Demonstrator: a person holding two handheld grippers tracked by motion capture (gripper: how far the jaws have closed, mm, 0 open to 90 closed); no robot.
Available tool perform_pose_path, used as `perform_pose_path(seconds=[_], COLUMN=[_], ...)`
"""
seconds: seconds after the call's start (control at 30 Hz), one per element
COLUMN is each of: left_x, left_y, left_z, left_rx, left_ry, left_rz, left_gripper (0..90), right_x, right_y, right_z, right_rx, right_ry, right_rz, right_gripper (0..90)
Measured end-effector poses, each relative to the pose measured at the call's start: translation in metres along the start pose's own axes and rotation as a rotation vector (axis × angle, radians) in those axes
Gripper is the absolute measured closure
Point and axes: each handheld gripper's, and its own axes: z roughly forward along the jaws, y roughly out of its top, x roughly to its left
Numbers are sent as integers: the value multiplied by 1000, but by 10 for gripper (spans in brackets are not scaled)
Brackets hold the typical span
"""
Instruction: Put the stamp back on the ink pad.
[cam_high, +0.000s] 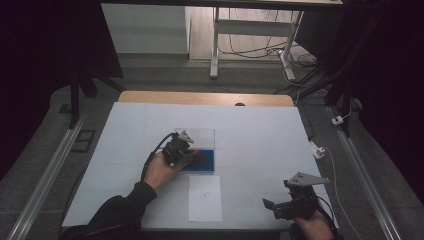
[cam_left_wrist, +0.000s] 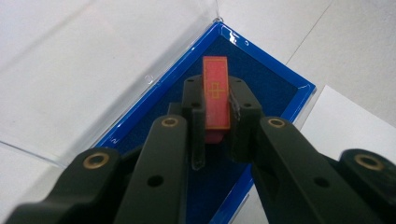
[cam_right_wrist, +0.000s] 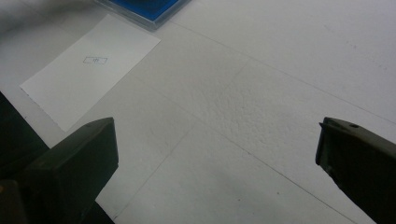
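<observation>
Since the left gripper (cam_left_wrist: 217, 135) clamps the red stamp (cam_left_wrist: 216, 95) over the blue ink pad (cam_left_wrist: 261, 74), inking seems underway; right gripper (cam_right_wrist: 217, 154) gapes, idle beside the paper (cam_right_wrist: 88, 70).

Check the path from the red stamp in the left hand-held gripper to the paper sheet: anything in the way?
Nothing visible. The left hand-held gripper is shut on the red stamp over the blue ink pad. The paper sheet lies just in front of the pad with bare table cover between. The right hand-held gripper sits open, off to the side.

White sheet (cam_high: 205, 198) with small printed mark near table (cam_high: 260, 130) front edge.
</observation>
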Motion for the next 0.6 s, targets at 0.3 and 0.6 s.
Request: perform_pose_path(seconds=[0.3, 0.6], left_x=[-1, -1], left_y=[1, 3], left_z=[0, -9], left_rx=[-4, -27], left_ry=[-5, -1], left_rz=[-1, -7], left_gripper=[741, 647], right_x=[0, 0], right_y=[0, -1], right_z=[0, -1], right_rx=[0, 0], right_ry=[-1, -6], right_rz=[0, 3], right_gripper=[0, 0])
